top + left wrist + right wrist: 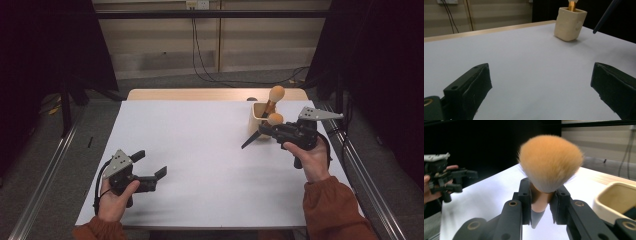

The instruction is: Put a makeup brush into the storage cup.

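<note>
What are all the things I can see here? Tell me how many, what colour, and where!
Makeup brush: two, orange bristles, dark handles; one gripped in the right gripper beside the holder, one standing in the holder.
Brush holder: one, cream, far right part of the table.
Table: one, white top with a wooden strip along the far edge.
Cables: a few, black, hanging down the back wall onto the floor.
Wall socket: one, white, top of the back wall.
Left gripper: one, black with a grey plate, near left of the table, jaws wide apart.
Right gripper: one, black with a grey plate, beside the holder.
Hands: two, orange sleeves, near edge.
</note>
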